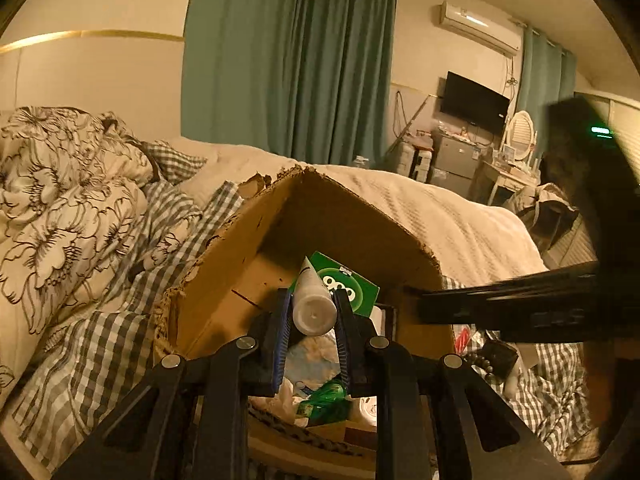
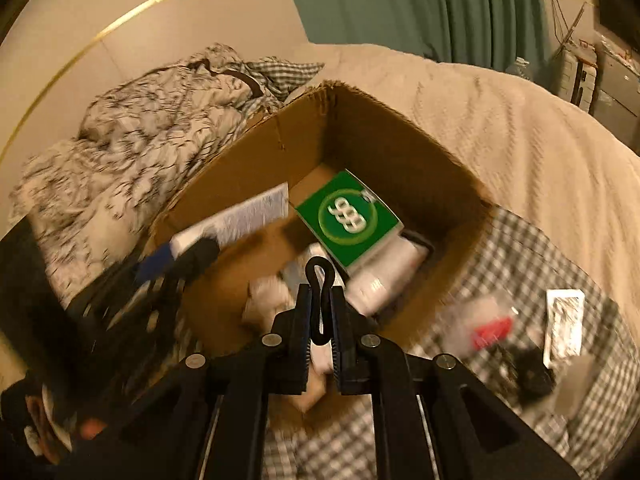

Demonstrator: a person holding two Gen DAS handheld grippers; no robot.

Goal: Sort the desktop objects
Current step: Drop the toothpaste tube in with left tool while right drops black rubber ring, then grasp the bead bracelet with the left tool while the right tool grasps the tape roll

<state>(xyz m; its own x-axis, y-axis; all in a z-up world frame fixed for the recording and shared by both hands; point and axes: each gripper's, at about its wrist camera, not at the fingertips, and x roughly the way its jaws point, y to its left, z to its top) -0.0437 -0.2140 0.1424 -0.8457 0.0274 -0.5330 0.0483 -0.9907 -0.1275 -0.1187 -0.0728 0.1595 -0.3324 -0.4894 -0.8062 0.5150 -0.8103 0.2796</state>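
An open cardboard box (image 1: 340, 216) (image 2: 384, 128) sits on the bed. Inside lie a green box marked 999 (image 1: 352, 286) (image 2: 350, 216) and white packets. My left gripper (image 1: 312, 312) is shut on a white tube (image 1: 314, 306) and holds it over the box; the tube also shows in the right wrist view (image 2: 240, 216). My right gripper (image 2: 320, 300) is shut on a black looped clip (image 2: 319, 276) above the box's near edge. The right gripper crosses the left wrist view as a dark bar (image 1: 520, 300).
A checked cloth (image 2: 520, 264) beside the box carries a red item (image 2: 490, 332), a white packet (image 2: 564, 324) and dark objects (image 2: 528, 376). A flowered quilt (image 1: 68, 200) lies left. A beige blanket (image 1: 440, 208) covers the bed behind the box.
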